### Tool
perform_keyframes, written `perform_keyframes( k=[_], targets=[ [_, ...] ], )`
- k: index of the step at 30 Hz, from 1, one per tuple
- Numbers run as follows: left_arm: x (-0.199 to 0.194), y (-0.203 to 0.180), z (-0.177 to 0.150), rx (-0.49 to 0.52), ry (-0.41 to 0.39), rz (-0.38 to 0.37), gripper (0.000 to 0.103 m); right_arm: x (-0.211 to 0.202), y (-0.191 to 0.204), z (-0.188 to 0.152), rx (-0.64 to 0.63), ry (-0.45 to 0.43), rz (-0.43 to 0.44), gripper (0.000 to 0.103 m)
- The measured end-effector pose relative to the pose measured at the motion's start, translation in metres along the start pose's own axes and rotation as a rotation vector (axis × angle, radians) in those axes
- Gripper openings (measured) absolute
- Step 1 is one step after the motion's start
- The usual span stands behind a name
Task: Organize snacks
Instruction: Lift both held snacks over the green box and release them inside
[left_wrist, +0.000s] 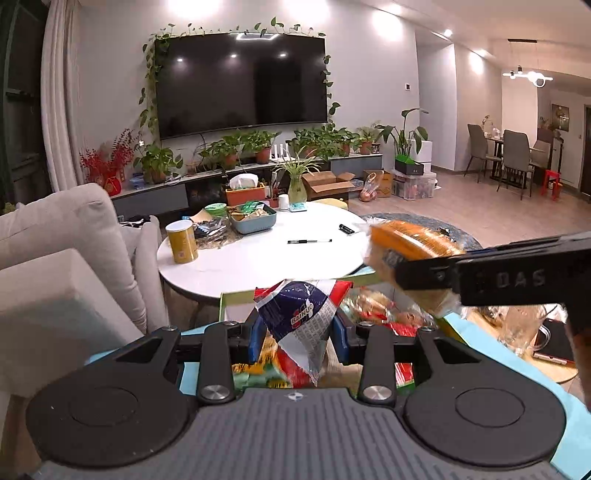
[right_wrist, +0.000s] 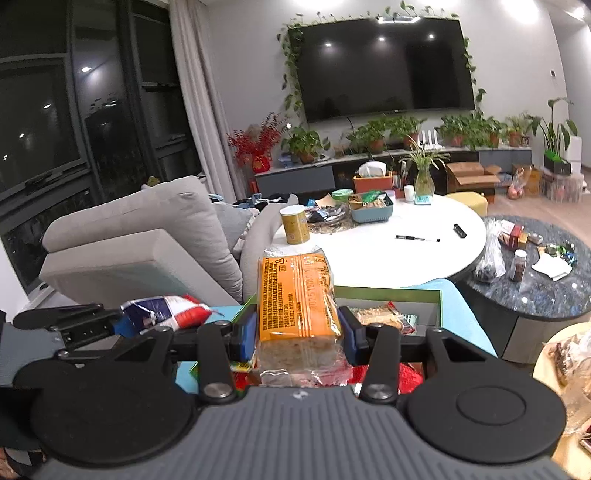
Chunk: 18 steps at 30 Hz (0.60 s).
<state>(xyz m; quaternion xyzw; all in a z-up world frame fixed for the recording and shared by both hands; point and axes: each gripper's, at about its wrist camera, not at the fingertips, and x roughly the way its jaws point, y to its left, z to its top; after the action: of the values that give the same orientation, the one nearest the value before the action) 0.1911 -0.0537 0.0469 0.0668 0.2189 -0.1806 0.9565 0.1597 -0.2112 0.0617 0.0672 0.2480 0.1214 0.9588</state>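
We can read "BAINUO" on the blue, white and red snack packet (left_wrist: 299, 317) pinched in our left gripper (left_wrist: 295, 332), its blue pads closed narrow on the wrapper. Our right gripper (right_wrist: 297, 332) is clamped on an orange-labelled bread pack (right_wrist: 297, 299); its label carries dense small print that we cannot read. The letters "DAS" show on the right gripper's black side in the left wrist view. Both packs hang above a green-rimmed box (right_wrist: 388, 293) full of mixed snacks. Beyond it stands a round white desk (left_wrist: 266, 258) bearing a yellow can (left_wrist: 181, 242), a blue tray (left_wrist: 255, 219) of packets and a pen (left_wrist: 309, 241). A grey sofa (right_wrist: 147, 236) sits to the left, a wall television (left_wrist: 242, 83) framed by trailing vines lies ahead, with potted plants below it, and a dark marble side table (right_wrist: 535, 280) stands at right.
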Motion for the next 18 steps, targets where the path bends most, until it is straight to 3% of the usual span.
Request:
perform_keyframes(
  k=[18],
  targets=[
    [0.095,0.02,-0.004,-0.028,0.094,0.005,0.034,0.082,-0.017,0.01,0.024,0.09,0.013,0.07]
  ],
)
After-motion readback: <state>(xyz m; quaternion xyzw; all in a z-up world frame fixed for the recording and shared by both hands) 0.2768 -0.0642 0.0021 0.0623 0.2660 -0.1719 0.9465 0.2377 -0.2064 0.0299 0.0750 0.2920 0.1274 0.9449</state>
